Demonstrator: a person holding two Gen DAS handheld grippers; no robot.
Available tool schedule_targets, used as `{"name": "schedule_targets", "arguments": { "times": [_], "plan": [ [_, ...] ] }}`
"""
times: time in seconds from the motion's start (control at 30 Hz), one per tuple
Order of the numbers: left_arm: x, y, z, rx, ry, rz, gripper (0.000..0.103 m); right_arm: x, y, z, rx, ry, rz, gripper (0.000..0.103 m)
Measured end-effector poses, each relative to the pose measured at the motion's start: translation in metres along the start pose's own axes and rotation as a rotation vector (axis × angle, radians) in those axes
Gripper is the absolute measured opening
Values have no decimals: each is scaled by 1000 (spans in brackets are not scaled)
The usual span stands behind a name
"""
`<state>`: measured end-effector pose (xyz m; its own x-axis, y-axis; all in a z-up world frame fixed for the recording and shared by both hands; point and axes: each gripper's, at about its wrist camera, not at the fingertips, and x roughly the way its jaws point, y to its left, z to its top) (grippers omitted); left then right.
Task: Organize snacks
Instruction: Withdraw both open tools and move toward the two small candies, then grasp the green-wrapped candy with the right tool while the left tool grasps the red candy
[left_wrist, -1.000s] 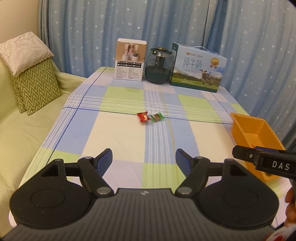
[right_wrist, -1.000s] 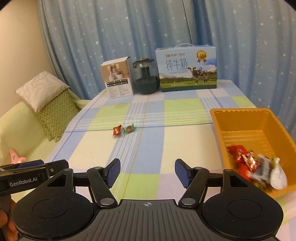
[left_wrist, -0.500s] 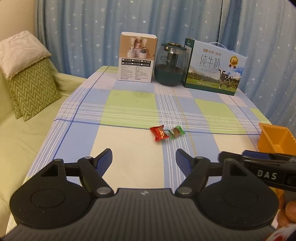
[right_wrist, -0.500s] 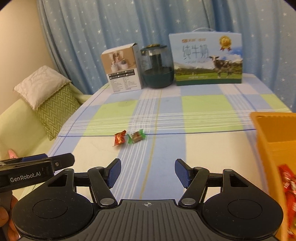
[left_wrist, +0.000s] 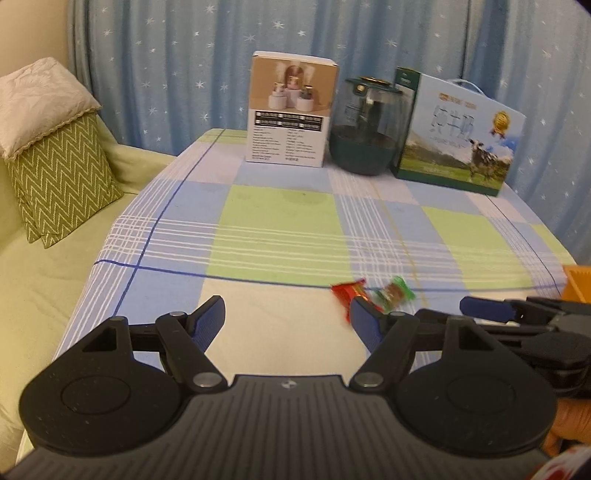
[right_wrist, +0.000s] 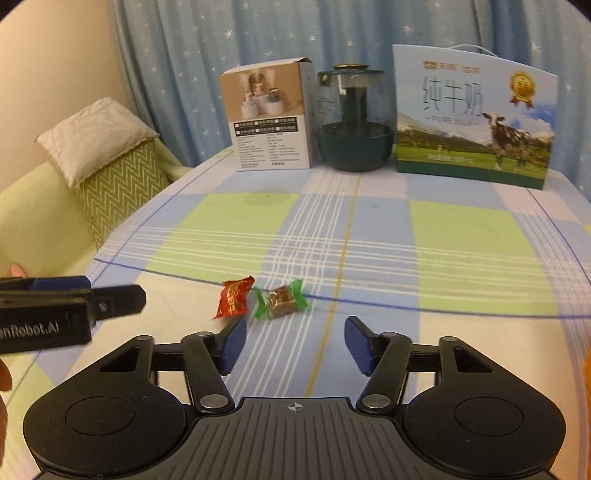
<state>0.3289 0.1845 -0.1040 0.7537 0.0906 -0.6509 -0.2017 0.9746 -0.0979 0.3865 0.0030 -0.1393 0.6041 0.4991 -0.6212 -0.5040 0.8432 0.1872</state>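
The left hand-held gripper (left_wrist: 286, 317) is showing a matte black body with a ribbed top plate, a small crosshair mark at its front edge, and two round housings with shallow disc recesses. Black link arms with silver rivet heads are carrying fingers (left_wrist: 212, 319) faced with blue pads. The right hand-held gripper (right_wrist: 293, 345) is looking the same: black ribbed plate, crosshair mark, silver rivets, triangular cut-outs in the arms, blue-padded fingers (right_wrist: 232, 345). Seen from the right camera, the left one's side is bearing white lettering ending "Robot.AI". A red-and-white patterned sleeve (left_wrist: 569, 465) is peeking in at the corner.
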Motion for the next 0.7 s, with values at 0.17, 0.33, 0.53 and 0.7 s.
{"name": "schedule_targets", "arguments": {
  "times": [0.17, 0.33, 0.53, 0.7],
  "plan": [
    [13, 11, 3, -41, 8, 12, 72, 18, 6, 3, -45, -9, 11, 54],
    [18, 17, 3, -68, 14, 17, 72, 34, 10, 7, -69, -6, 1, 49],
    [20, 16, 5, -82, 17, -8, 72, 47, 12, 7, -89, 1, 1, 45],
    [21, 17, 3, -85, 24, -9, 72, 53, 14, 6, -105, -4, -1, 39]
  ]
}}
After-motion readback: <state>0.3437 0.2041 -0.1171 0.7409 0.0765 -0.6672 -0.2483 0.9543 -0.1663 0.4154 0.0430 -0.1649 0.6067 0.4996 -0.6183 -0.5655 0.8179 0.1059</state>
